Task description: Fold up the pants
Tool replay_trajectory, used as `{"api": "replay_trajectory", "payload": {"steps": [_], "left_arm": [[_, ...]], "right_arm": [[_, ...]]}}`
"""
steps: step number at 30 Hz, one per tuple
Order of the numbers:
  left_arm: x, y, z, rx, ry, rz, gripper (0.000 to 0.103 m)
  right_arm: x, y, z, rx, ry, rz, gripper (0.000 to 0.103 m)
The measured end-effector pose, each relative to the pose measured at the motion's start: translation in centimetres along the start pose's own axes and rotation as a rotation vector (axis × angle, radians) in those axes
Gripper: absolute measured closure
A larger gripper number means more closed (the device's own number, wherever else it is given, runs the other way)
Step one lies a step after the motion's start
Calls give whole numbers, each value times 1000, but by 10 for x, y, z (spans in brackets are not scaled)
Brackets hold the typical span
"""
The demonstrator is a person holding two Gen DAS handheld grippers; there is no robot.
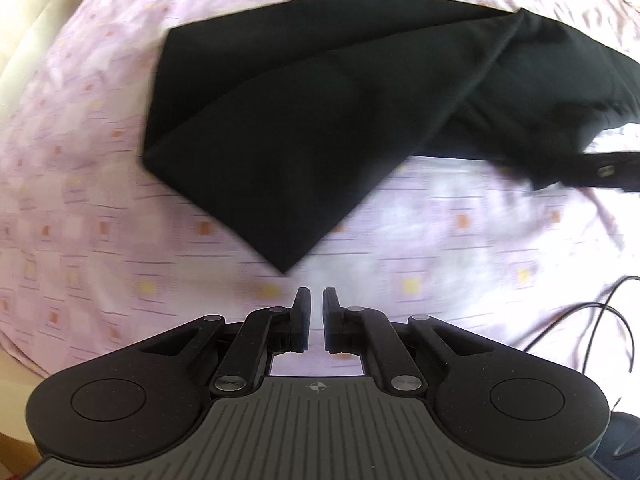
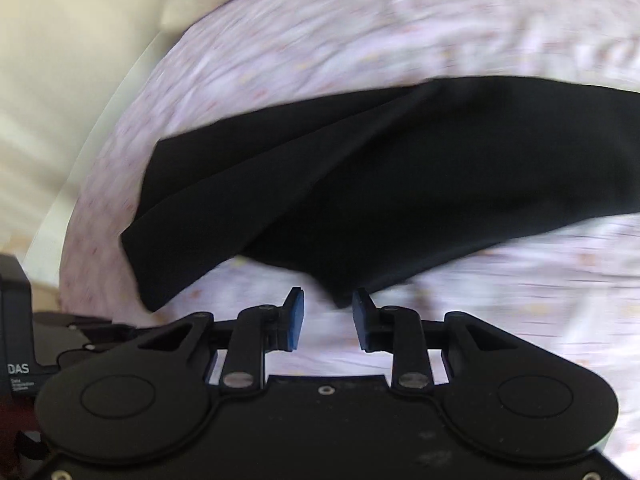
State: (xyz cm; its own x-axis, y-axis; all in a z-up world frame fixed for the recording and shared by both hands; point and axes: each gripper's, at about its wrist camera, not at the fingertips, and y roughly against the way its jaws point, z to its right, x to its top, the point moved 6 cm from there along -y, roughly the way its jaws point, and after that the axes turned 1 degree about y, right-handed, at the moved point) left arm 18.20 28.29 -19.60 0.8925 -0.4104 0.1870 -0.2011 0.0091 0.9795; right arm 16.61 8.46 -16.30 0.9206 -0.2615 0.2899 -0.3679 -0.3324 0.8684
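Observation:
Black pants (image 1: 320, 112) lie folded on a pink patterned bedsheet (image 1: 100, 240), with one pointed corner toward me. My left gripper (image 1: 317, 298) hovers just short of that corner, its jaws nearly closed with a narrow gap and nothing between them. In the right wrist view the pants (image 2: 400, 184) spread across the middle. My right gripper (image 2: 328, 300) is open, and a low corner of the pants sits just ahead of its blue-padded fingertips (image 2: 296, 312). The other gripper shows at the right edge of the left wrist view (image 1: 612, 170), against the pants.
A cream padded headboard or wall (image 2: 60, 80) borders the bed on the left. A thin black cable (image 1: 600, 320) loops over the sheet at the right. The other gripper's body (image 2: 16, 320) sits at the left edge of the right wrist view.

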Motion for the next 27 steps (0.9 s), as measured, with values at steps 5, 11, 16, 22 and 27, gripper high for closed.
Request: {"api": "replay_trajectory", "payload": {"steps": [5, 11, 16, 22, 27], "left_arm": [[-4, 4, -42, 7, 46, 17, 96], [-6, 6, -78, 17, 109, 18, 96], [-7, 2, -80, 0, 90, -3, 96], [1, 9, -65, -50, 33, 22, 96], [24, 12, -53, -93, 11, 69, 96]], "right_arm": [[-5, -51, -64, 20, 120, -65, 73], [-3, -85, -101, 63, 161, -120, 71], [-7, -95, -105, 53, 114, -148, 64], [24, -87, -137, 39, 254, -36, 65], [76, -69, -151, 26, 239, 125, 65]]}}
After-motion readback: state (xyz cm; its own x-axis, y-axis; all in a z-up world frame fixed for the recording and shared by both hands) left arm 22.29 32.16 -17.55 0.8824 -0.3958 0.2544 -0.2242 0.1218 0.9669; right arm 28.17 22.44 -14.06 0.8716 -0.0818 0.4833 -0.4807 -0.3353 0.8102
